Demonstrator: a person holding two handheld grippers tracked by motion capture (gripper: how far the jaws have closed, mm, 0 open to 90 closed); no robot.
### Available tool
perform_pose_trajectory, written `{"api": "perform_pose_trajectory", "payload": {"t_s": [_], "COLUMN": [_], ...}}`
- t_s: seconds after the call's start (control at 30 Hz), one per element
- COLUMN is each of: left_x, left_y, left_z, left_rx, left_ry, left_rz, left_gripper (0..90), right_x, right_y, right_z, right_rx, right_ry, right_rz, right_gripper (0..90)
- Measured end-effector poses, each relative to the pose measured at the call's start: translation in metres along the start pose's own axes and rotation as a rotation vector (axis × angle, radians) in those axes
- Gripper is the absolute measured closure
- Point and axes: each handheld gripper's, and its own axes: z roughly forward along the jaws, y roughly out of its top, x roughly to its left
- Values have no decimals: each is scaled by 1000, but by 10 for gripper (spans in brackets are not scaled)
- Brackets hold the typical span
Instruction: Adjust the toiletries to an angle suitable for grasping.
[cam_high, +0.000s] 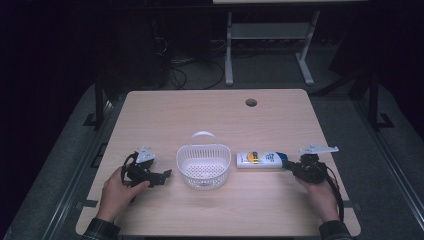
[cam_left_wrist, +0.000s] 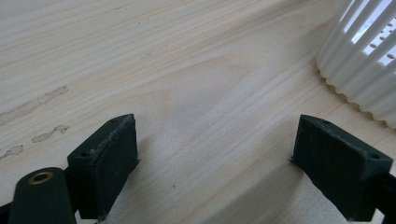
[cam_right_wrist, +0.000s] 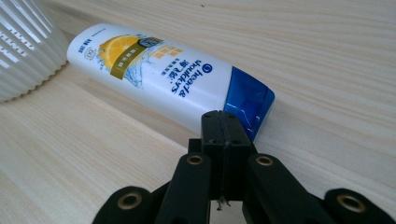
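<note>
A white slatted basket (cam_high: 203, 148) with a small handle stands on the wooden table (cam_high: 210, 115), near its front middle. A white shampoo bottle (cam_high: 257, 159) with a blue cap lies on its side just right of the basket. In the right gripper view the bottle (cam_right_wrist: 159, 74) lies across the frame, cap toward me. My right gripper (cam_right_wrist: 226, 126) is shut with nothing in it, its tips at the cap. In the high view my right gripper (cam_high: 292, 167) sits at the cap end. My left gripper (cam_high: 165, 175) rests left of the basket, open (cam_left_wrist: 215, 149) over bare wood, with the basket wall (cam_left_wrist: 359, 70) at right.
A round cable hole (cam_high: 251, 102) lies near the table's far edge. A white desk frame (cam_high: 270, 30) stands on the dark floor behind the table. The basket's ribbed side (cam_right_wrist: 23, 51) shows at the left of the right gripper view.
</note>
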Motion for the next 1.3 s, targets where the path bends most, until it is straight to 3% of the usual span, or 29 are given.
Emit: {"api": "perform_pose_trajectory", "payload": {"t_s": [0.6,1.3], "left_x": [0,0], "left_y": [0,0], "left_z": [0,0], "left_rx": [0,0], "left_ry": [0,0], "left_rz": [0,0], "left_gripper": [130,130], "right_x": [-4,-20], "right_y": [-1,17], "right_z": [6,25], "right_rx": [14,-18], "right_ry": [-8,-31], "right_rz": [3,52], "right_gripper": [896,896]}}
